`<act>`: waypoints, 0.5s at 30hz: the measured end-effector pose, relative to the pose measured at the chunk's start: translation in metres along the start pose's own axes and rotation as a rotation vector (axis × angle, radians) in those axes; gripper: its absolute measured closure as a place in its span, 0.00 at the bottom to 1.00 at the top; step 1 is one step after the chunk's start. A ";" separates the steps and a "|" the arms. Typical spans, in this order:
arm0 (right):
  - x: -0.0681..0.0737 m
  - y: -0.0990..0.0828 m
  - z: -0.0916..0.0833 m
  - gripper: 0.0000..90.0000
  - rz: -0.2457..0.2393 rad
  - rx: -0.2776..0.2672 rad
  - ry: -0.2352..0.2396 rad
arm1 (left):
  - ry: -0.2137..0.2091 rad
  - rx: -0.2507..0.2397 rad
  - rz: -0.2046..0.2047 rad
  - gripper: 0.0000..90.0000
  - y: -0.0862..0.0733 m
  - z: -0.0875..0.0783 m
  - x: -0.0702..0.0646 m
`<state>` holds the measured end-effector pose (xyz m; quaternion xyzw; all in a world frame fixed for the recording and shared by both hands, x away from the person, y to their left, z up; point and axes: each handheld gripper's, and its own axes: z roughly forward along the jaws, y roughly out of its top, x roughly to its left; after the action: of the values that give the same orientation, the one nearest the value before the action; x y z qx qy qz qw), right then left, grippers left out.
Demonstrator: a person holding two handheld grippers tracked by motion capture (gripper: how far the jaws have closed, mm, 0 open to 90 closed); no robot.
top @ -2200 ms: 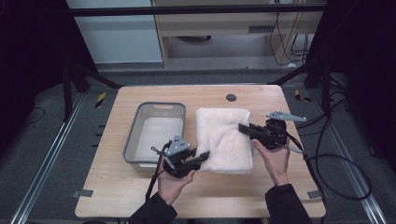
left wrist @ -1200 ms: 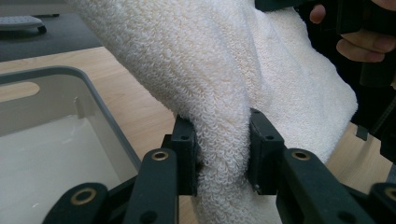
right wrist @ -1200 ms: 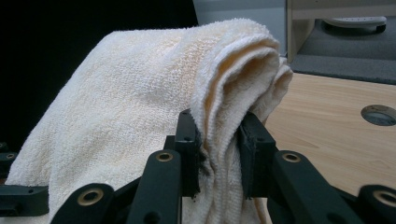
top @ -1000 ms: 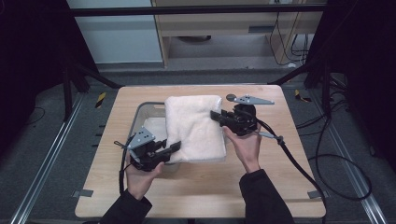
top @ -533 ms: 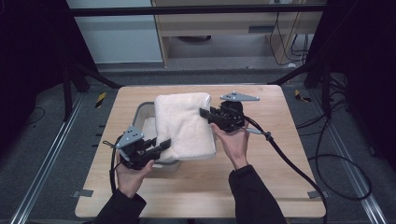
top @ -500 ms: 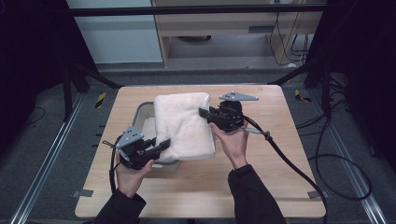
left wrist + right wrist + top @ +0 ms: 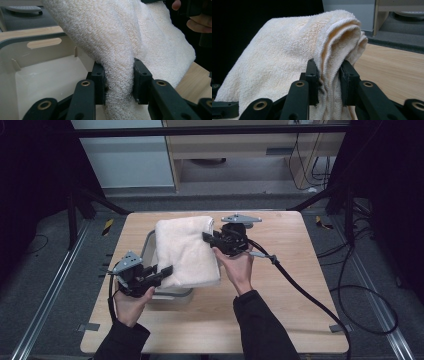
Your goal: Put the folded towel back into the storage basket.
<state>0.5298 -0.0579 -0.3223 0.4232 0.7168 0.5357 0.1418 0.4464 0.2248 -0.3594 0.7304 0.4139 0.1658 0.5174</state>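
A folded cream towel (image 7: 186, 251) hangs in the air between both grippers, over the right part of a grey plastic tub (image 7: 148, 242). My left gripper (image 7: 166, 269) is shut on the towel's near left edge; in the left gripper view the towel (image 7: 120, 50) bulges between the pads, with the tub's pale inside (image 7: 50, 80) below. My right gripper (image 7: 206, 237) is shut on the far right edge; in the right gripper view the folded layers of the towel (image 7: 294, 60) are pinched between its jaws.
The wooden table (image 7: 300, 285) has bare room right of the towel and along the front. A black cable (image 7: 310, 295) trails from the right gripper across the table's right side. A metal frame rail (image 7: 45, 295) runs along the floor at left.
Both hands have carried the towel leftward from the table's middle to above the tub. The grips on both edges are unchanged.
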 end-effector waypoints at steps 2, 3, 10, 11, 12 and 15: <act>0.003 0.002 0.002 0.80 -0.002 -0.004 0.003 | 0.006 -0.003 -0.005 0.75 0.001 -0.004 0.003; 0.006 0.003 0.004 0.80 -0.002 -0.005 0.002 | 0.010 -0.003 -0.004 0.75 0.001 -0.006 0.004; 0.015 0.007 0.013 0.80 -0.002 -0.008 0.015 | 0.018 -0.006 -0.014 0.75 0.002 -0.015 0.013; 0.016 0.007 0.014 0.80 -0.002 -0.009 0.015 | 0.021 -0.007 -0.016 0.75 0.002 -0.016 0.014; 0.017 0.007 0.016 0.80 -0.002 -0.009 0.015 | 0.025 -0.004 -0.019 0.75 0.002 -0.018 0.016; 0.020 0.008 0.020 0.80 0.004 -0.011 0.022 | 0.034 -0.004 -0.020 0.75 0.002 -0.020 0.019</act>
<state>0.5348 -0.0294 -0.3184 0.4181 0.7144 0.5445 0.1354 0.4451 0.2515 -0.3533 0.7221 0.4297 0.1738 0.5136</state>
